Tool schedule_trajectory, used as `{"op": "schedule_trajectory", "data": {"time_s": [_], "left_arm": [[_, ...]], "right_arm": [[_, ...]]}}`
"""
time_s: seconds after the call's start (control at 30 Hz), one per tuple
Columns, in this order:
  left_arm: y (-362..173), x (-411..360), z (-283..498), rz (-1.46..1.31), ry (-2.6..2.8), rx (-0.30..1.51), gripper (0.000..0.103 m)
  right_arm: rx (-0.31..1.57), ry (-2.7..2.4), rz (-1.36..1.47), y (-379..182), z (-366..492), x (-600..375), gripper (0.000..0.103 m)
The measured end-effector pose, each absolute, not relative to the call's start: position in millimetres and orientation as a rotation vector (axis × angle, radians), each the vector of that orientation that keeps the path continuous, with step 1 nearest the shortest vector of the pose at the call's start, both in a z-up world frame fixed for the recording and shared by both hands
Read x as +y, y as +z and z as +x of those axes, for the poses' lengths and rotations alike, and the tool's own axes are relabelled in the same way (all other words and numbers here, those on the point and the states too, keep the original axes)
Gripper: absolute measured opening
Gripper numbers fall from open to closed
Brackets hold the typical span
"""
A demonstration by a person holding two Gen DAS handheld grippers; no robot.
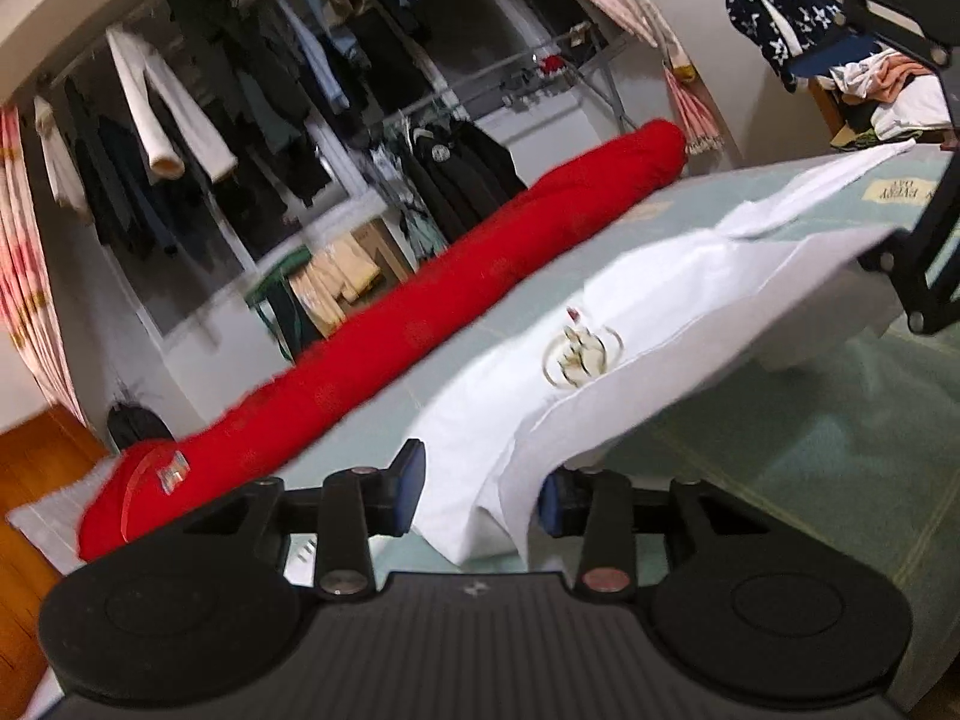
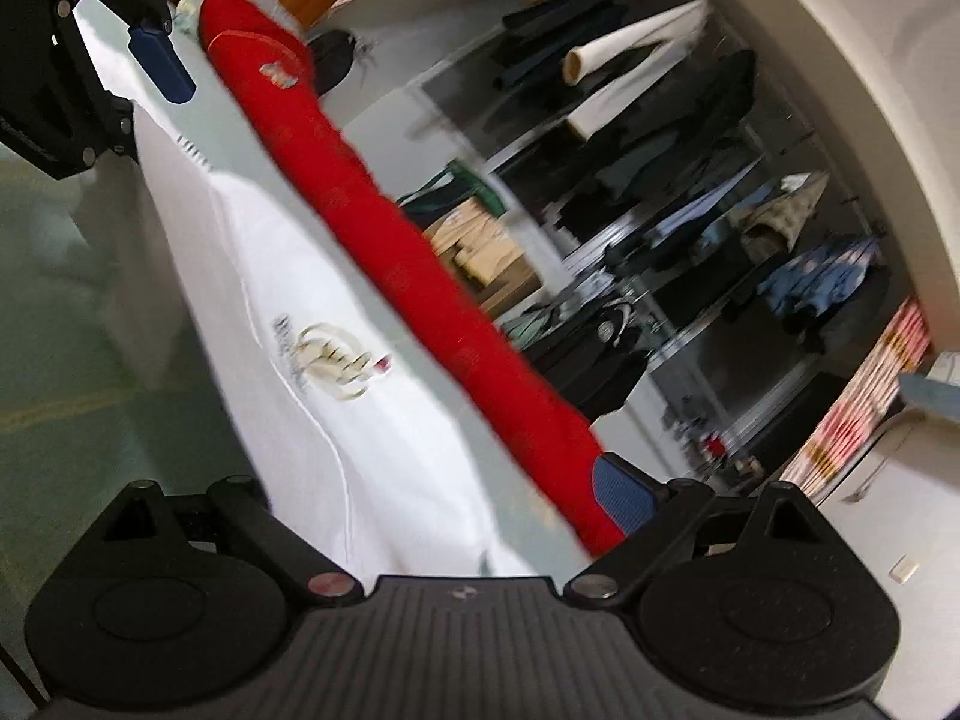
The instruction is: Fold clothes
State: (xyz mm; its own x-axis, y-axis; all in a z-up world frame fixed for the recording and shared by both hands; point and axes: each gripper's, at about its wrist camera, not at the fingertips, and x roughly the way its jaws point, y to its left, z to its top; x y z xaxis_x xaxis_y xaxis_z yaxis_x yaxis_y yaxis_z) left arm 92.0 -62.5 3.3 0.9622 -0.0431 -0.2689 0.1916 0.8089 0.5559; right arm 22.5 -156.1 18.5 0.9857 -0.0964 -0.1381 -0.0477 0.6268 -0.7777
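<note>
A white shirt [image 1: 648,312] with a small chest emblem [image 1: 579,354] hangs stretched above the pale green bed sheet [image 1: 810,450], throwing a shadow under it. My left gripper [image 1: 480,495] is shut on the shirt's near edge, with cloth bunched between its blue pads. In the right wrist view the same shirt [image 2: 312,312] runs back to my right gripper [image 2: 450,492]. Those jaws stand wide. The right blue pad [image 2: 624,498] is clear of the cloth, and the shirt hides the left pad. A blue pad [image 2: 162,60] of the left gripper shows at the shirt's far end.
A long red rolled blanket [image 1: 420,324] lies along the bed's far edge. Behind it a rack of hanging clothes [image 1: 228,120] fills the wall. A heap of clothes [image 1: 864,78] sits at the back right. Wooden floor [image 1: 36,480] shows at the left.
</note>
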Motion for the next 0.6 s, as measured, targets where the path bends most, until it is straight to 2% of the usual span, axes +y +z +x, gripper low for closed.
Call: {"op": "schedule_trajectory", "data": {"time_s": [0.13, 0.33, 0.43, 0.6], "left_arm": [[20, -65, 81, 0.668, -0.136, 0.202, 0.04], [31, -67, 68, 0.74, -0.183, 0.181, 0.041], [22, -67, 66, 0.747, -0.269, 0.262, 0.041], [-11, -73, 61, 0.74, -0.379, 0.419, 0.042]], "right_arm": [[0.117, -0.051, -0.913, 37, 14, -158, 0.096], [0.13, 0.012, -0.944, 61, 7, -169, 0.099], [0.203, 0.101, -0.925, 65, 9, -176, 0.1], [0.452, 0.323, -0.76, 48, 19, -185, 0.1]]}}
